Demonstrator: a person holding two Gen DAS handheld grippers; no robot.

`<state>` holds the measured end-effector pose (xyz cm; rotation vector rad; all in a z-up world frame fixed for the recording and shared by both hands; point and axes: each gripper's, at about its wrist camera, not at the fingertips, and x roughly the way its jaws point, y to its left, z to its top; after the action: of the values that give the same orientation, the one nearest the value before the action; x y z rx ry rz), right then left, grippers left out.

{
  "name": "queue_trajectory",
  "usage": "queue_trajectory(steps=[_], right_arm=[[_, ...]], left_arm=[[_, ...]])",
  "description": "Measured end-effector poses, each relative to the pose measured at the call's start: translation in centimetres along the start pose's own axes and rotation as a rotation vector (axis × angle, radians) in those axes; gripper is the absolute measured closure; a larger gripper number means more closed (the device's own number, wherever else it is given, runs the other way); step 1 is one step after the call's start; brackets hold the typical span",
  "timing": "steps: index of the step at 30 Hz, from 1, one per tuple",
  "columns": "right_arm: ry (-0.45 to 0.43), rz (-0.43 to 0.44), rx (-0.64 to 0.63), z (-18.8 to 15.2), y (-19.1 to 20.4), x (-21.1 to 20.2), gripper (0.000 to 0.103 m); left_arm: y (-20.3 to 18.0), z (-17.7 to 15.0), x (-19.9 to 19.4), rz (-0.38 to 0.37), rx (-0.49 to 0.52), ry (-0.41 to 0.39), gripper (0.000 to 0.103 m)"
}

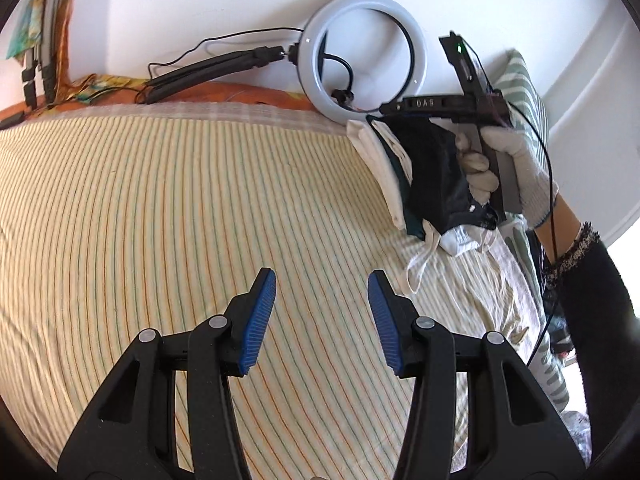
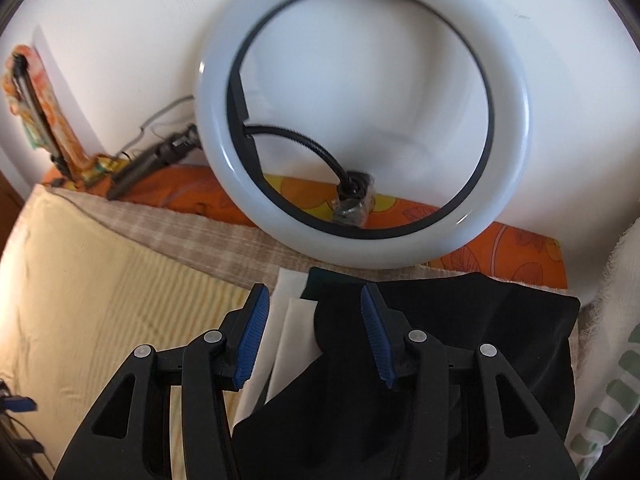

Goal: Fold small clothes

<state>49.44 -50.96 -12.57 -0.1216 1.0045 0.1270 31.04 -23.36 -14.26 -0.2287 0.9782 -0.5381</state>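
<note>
Picking the next piece off the pile by the ring light point(image 2: 360, 120)

Both tools w/ jaws apart, nothing held: right tool point(image 2: 316, 336) hovers over the black garment point(image 2: 480, 344) atop the pile just below the light; left tool point(image 1: 322, 320) waits over bare bed point(image 1: 160, 200), well left of it. Next, prob.: close on black cloth, carry it left to spread.

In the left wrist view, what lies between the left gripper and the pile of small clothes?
Only bare striped bed sheet lies between the open left gripper and the pile of dark and white small clothes, as the left wrist view shows.
</note>
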Motion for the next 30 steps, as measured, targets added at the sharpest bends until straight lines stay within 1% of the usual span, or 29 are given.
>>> queue_trajectory(steps=[2, 6, 8, 9, 10, 12, 15, 16, 17, 18, 19, 20, 21, 23, 24, 25, 30], right_arm=[[0.014, -0.025, -0.005, 0.4, 0.2, 0.8, 0.057], [0.061, -0.078, -0.002, 0.5, -0.2, 2.1, 0.079], [0.071, -0.082, 0.000, 0.2, -0.4, 2.6, 0.083], [0.071, -0.086, -0.002, 0.1, -0.6, 2.6, 0.087], [0.069, -0.098, -0.005, 0.0, -0.6, 2.6, 0.096], [0.045, -0.087, 0.015, 0.0, -1.0, 2.4, 0.100], [-0.035, 0.023, 0.133, 0.5, -2.5, 0.9, 0.100], [-0.062, 0.084, 0.192, 0.7, -3.2, 0.4, 0.100], [-0.089, 0.168, 0.273, 0.8, -4.3, 0.2, 0.100], [-0.094, 0.213, 0.317, 0.8, -4.9, 0.3, 0.098], [-0.092, 0.237, 0.336, 0.9, -5.0, 0.5, 0.097], [-0.072, 0.252, 0.348, 0.9, -5.1, 1.0, 0.096], [-0.062, 0.246, 0.341, 0.9, -5.0, 1.1, 0.095], [-0.089, 0.221, 0.306, 0.7, -4.5, 0.4, 0.094], [-0.100, 0.217, 0.298, 0.6, -4.3, 0.0, 0.088], [-0.111, 0.212, 0.293, 0.5, -4.1, -0.5, 0.086], [-0.160, 0.144, 0.256, -0.2, -3.1, -3.5, 0.086]], left_arm=[[0.3, 0.0, 0.0, -0.012, -0.020, -0.009, 0.055], [0.2, -0.3, 0.2, -0.028, -0.020, -0.006, 0.055], [0.1, -0.5, 0.2, -0.028, -0.012, -0.007, 0.055], [0.0, -0.6, 0.2, -0.029, -0.009, -0.004, 0.055], [0.1, -0.6, 0.3, -0.030, -0.008, -0.002, 0.055], [0.2, -0.7, 0.3, -0.033, -0.015, -0.001, 0.055], [0.5, -0.7, 0.4, -0.043, -0.031, 0.007, 0.055], [0.5, -0.8, 0.5, -0.045, -0.035, 0.009, 0.055], [0.5, -0.8, 0.5, -0.047, -0.035, 0.011, 0.055], [0.5, -0.9, 0.5, -0.049, -0.033, 0.015, 0.055], [0.5, -0.9, 0.5, -0.052, -0.032, 0.017, 0.055], [0.4, -1.0, 0.5, -0.054, -0.029, 0.017, 0.055], [0.2, -1.0, 0.4, -0.053, -0.021, 0.015, 0.055], [0.0, -1.0, 0.1, -0.043, -0.005, 0.007, 0.055], [-0.2, -1.0, -0.1, -0.040, 0.003, 0.004, 0.055], [-0.3, -0.9, -0.2, -0.036, 0.010, -0.001, 0.055], [-1.7, -0.8, -1.3, 0.005, 0.059, -0.034, 0.055]])
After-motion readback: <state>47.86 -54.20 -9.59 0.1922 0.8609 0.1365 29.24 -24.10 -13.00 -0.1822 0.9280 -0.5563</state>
